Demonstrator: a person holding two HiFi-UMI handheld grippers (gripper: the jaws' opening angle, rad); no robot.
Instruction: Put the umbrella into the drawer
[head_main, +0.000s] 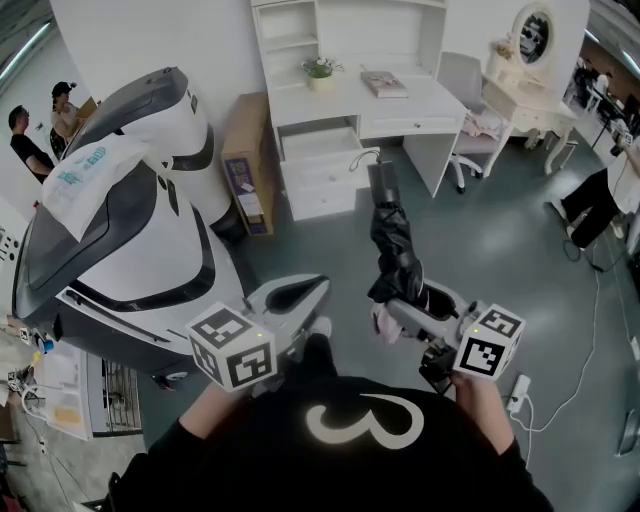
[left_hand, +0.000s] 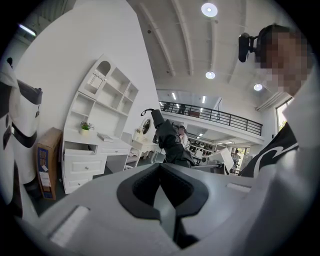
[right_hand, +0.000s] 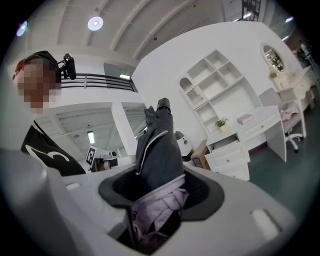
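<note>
A folded black umbrella with pale pink lining sticks out of my right gripper, which is shut on its lower end. In the right gripper view the umbrella rises upright from between the jaws of the right gripper. A white desk stands beyond it, its top drawer pulled open; the drawer also shows far off. My left gripper hovers to the left of the umbrella, jaws together and empty. Past the left gripper in its own view I see the umbrella and the drawer.
A big white-and-black machine fills the left side. A cardboard box leans beside the desk. A chair and a dressing table stand to the right. A power strip and cable lie on the green floor. People stand at both edges.
</note>
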